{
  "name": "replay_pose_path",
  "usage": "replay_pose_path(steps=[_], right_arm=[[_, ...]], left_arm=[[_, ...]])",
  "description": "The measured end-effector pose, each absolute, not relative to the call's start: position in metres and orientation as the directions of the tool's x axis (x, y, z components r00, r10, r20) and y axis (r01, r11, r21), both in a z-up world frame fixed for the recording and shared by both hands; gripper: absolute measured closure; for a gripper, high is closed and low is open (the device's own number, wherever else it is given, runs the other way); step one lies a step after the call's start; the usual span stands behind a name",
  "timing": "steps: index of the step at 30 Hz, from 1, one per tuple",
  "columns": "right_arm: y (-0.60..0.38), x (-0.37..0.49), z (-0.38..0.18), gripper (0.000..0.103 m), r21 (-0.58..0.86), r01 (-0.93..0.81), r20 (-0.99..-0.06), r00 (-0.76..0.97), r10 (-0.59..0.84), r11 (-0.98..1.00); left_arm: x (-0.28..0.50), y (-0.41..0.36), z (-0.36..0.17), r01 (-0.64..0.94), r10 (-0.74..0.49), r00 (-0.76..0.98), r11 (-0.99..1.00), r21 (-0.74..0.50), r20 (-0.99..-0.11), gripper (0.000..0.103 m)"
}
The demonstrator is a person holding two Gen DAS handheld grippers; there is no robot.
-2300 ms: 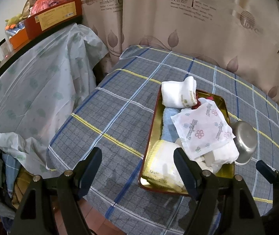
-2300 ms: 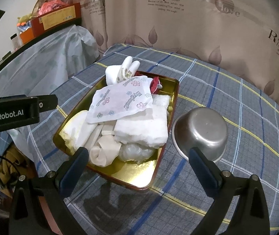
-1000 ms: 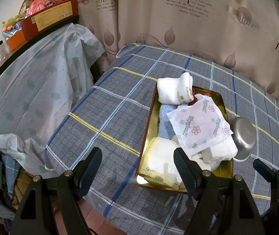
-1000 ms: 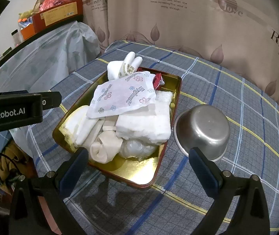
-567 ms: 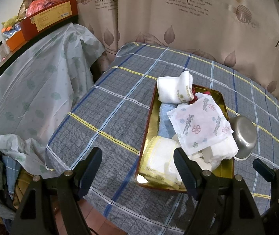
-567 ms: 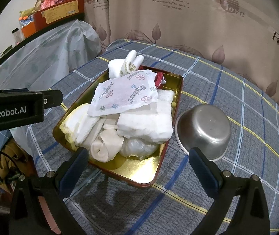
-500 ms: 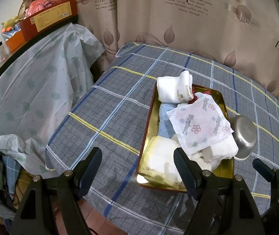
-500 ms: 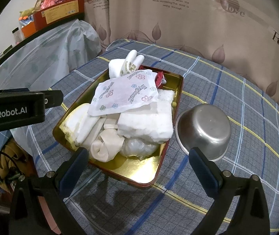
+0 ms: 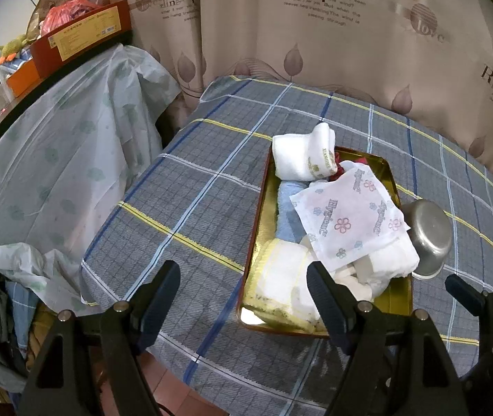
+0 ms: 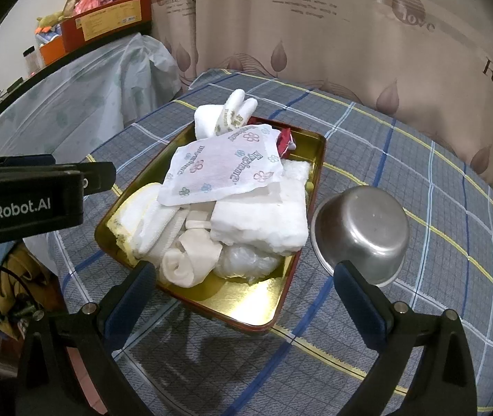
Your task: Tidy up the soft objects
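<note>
A gold tray (image 10: 263,306) (image 9: 390,173) on the plaid tablecloth holds a pile of soft things: a flowered white sheet (image 10: 223,168) (image 9: 348,216) on top, a rolled white towel (image 9: 301,159) (image 10: 223,118) at the far end, a folded white cloth (image 10: 263,220), rolled white socks (image 10: 191,258), a yellow-edged towel (image 9: 281,280) and a blue cloth (image 9: 286,209). My left gripper (image 9: 243,282) is open and empty above the table's near edge, left of the tray. My right gripper (image 10: 243,279) is open and empty, above the tray's near end.
A steel bowl (image 10: 362,230) (image 9: 428,230) lies tilted on the cloth right of the tray. A plastic-covered unit (image 9: 55,159) with boxes on top stands to the left. A curtain (image 9: 315,34) hangs behind the table. The table edge (image 9: 177,360) is near me.
Both grippers have drifted slightly back and up from the tray. Nothing on the table has moved, and both grippers stay open.
</note>
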State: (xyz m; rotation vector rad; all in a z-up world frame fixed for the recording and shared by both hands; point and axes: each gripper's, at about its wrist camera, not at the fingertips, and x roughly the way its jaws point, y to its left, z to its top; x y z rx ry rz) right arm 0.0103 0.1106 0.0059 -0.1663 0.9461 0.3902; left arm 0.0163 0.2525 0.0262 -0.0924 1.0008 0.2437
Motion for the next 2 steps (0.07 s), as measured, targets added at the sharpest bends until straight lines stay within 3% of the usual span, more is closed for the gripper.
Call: replay_pose_path(steps=[2], right_arm=[[0.1115, 0.0104, 0.0061, 0.002, 0.032, -0.395, -0.815, 0.521, 0.252, 0.918]], left_arm=[[0.0166, 0.2525, 0.0261, -0.250, 0.163, 0.517, 0.968, 0.033, -0.841, 0.025]])
